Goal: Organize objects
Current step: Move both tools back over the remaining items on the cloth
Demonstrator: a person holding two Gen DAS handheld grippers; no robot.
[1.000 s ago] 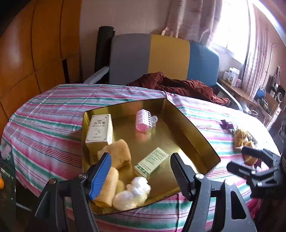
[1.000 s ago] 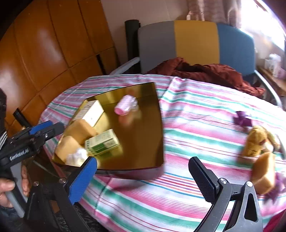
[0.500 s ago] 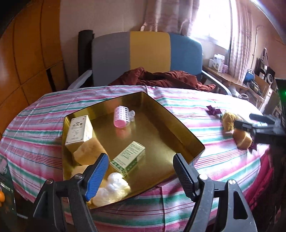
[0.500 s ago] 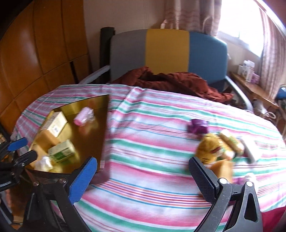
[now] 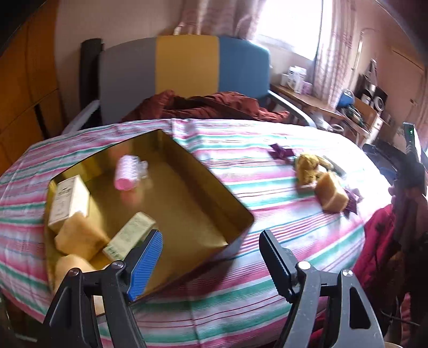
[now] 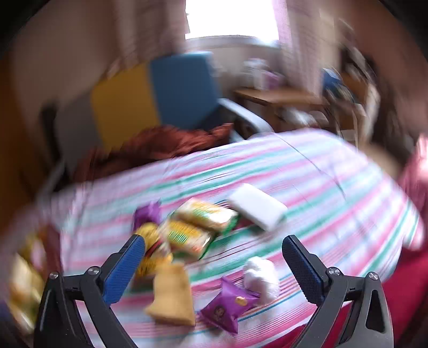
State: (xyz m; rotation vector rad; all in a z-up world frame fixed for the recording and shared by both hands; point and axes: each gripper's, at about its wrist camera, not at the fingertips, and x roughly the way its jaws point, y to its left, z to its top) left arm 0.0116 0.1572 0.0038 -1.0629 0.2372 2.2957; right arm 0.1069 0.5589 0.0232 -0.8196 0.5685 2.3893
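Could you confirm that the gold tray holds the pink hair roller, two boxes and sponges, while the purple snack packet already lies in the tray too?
Not quite. The gold tray does hold the pink hair roller, two boxes and sponges, but the purple snack packet is not in it: the right wrist view shows it lying on the striped tablecloth, among the items there.

Bright window (image 5: 289, 24) with pinkish curtains (image 5: 214, 18) washing everything out. A grey, yellow and blue chair (image 5: 184, 69) sits behind the striped table (image 5: 267, 214), wood paneling (image 5: 24, 88) on the left, cluttered desk (image 5: 315, 103) off right.
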